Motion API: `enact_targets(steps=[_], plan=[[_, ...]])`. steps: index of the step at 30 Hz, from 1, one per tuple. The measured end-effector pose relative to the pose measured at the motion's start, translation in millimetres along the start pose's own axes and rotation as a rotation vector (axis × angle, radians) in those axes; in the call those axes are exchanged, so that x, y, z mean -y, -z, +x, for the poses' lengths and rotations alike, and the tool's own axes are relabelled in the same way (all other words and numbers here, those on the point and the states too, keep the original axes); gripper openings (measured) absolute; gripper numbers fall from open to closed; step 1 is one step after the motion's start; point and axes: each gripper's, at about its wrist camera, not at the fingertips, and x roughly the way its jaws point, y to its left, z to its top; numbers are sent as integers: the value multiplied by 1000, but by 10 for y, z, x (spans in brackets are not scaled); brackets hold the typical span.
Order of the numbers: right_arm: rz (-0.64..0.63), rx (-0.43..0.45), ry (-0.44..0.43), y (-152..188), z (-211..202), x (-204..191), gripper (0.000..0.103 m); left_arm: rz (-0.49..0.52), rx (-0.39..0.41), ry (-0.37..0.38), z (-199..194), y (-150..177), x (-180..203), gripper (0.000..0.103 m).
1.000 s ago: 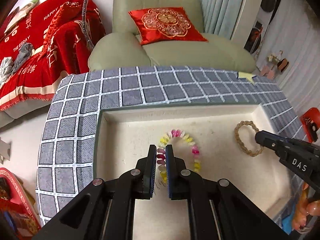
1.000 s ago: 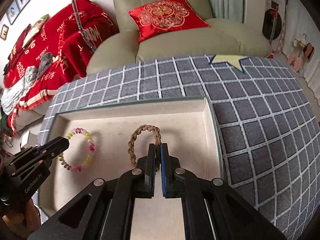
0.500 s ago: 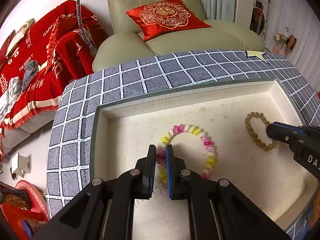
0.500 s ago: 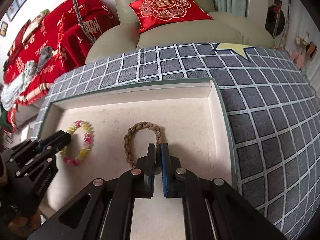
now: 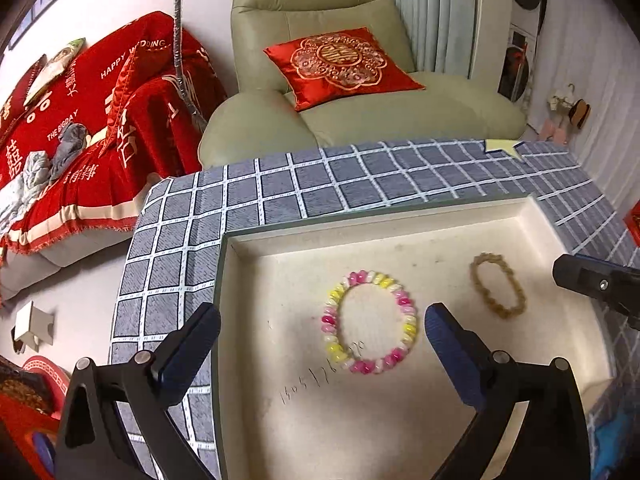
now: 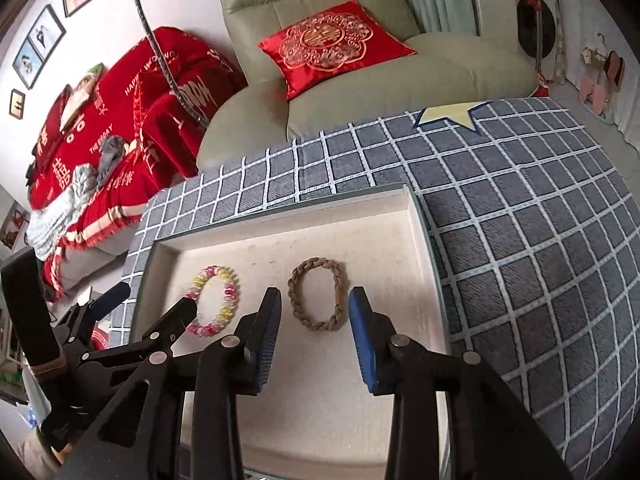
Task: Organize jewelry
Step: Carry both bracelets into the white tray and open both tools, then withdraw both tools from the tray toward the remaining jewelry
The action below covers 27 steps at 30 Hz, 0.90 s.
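both jaws have just been opening: left gripper (image 5: 320, 330) wide, right gripper (image 6: 314, 302) partly, nothing held. beaded bracelet (image 5: 370, 322) and braided bracelet (image 6: 319, 299) lie loose in the tray (image 6: 418, 216), apparently flat; a careless finger could drag either.

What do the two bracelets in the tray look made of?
Beaded bracelet: glossy pink, yellow and white beads, likely plastic or glass, judging by their shine. Braided bracelet: matte tan cord, probably plaited fibre or leather; the woven strands show, with no shine.
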Motion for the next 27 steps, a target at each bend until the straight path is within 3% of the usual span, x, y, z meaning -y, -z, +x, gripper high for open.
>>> enact_targets(steps=[3, 5, 7, 11, 15, 22, 27], plan=[[6, 12, -13, 55, -134, -23, 49, -8, 51, 2, -209, 10, -39, 103], [4, 32, -21, 124, -266, -40, 71, -14, 71, 20, -348, 39, -77, 103], [1, 49, -34, 205, -387, -65, 85, -9, 67, 50, -476, 92, -111, 103], [-28, 84, -48, 415, -658, -139, 91, 2, 65, 116, -768, 337, -198, 103], [-60, 107, -41, 728, -924, -190, 91, 50, 41, 133, -970, 677, -249, 103], [-18, -1, -38, 1303, -1094, -107, 91, 43, 27, 84, -1266, 1336, -438, 103], [-13, -55, 1, 1816, -1117, -103, 91, 38, -44, 127, -1329, 1748, -568, 103]])
